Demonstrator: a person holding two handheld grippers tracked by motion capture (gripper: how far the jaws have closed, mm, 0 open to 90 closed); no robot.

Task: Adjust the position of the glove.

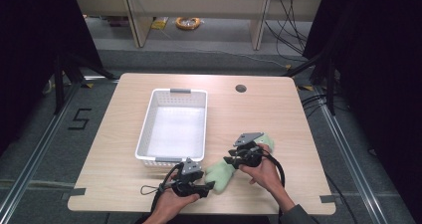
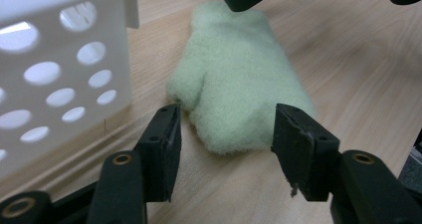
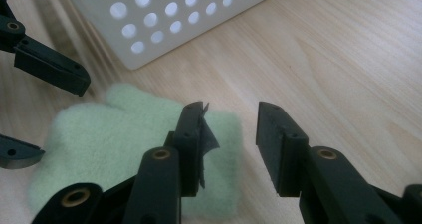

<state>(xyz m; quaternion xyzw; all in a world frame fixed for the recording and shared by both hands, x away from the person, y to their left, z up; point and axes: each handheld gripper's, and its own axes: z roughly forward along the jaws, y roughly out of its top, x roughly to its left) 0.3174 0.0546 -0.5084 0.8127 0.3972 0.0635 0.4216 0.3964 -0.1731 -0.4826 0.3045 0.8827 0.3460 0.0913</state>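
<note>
A pale green fuzzy mitten [image 1: 220, 173] lies flat on the wooden table near its front edge, thumb toward the basket. My left gripper [image 1: 208, 187] is open at the mitten's cuff end. In the left gripper view the mitten [image 2: 234, 69] lies just ahead of the spread jaws [image 2: 226, 129], which hold nothing. My right gripper [image 1: 230, 160] is open over the mitten's other end. In the right gripper view one finger [image 3: 191, 134] hovers above the mitten [image 3: 119, 139] and the other stands over bare wood. The right gripper [image 3: 231, 129] holds nothing.
A white perforated basket [image 1: 146, 129] stands empty just behind and left of the mitten; its corner [image 2: 64, 59] is close to the left jaws. More pale green fabric [image 1: 267, 142] lies behind the right gripper. A round cable hole [image 1: 241, 88] is at the back right.
</note>
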